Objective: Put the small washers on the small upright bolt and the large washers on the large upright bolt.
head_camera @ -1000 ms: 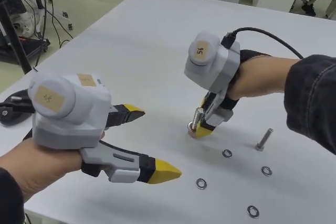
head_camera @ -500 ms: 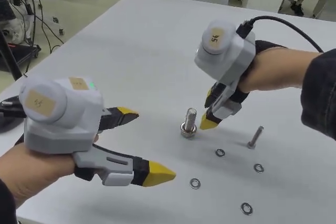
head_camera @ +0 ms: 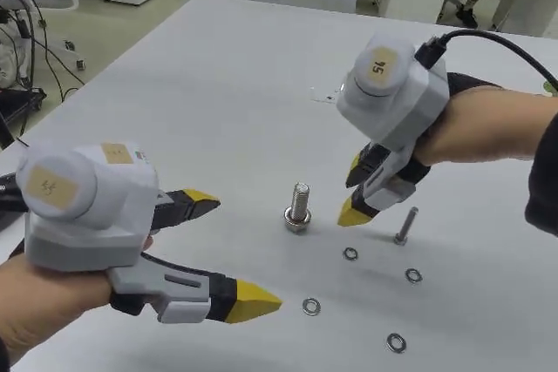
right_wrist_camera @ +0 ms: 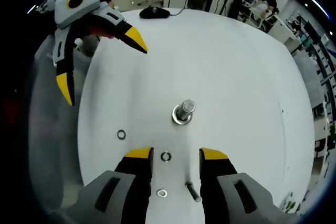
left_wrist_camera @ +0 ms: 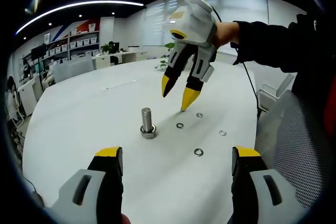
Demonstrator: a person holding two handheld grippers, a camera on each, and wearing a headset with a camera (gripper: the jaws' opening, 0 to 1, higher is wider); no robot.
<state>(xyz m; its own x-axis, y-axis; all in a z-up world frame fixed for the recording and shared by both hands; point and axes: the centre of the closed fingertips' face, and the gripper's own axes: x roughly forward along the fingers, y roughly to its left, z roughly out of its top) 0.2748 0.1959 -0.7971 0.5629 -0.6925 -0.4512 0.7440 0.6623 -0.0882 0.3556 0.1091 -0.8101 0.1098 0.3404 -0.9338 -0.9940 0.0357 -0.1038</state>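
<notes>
My right gripper (right_wrist_camera: 177, 153): jaws apart, empty.
Nearest washer (right_wrist_camera: 166, 156): flat on the table, framed between my jaws.
Large bolt (right_wrist_camera: 183, 112): upright, 12 o'clock.
My left gripper (left_wrist_camera: 177, 153): spread, empty, farther off.

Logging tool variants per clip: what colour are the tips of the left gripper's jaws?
Yellow on the left gripper, clearest in the head view.

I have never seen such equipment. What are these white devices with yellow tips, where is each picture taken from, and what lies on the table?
A person holds two tools, each with two yellow-tipped jaws. The head view is from a camera on the person's head; the round pictures are from cameras on the tools. The left gripper and the right gripper are open and empty. On the table stand a large bolt and a small bolt, with four washers lying loose.
</notes>
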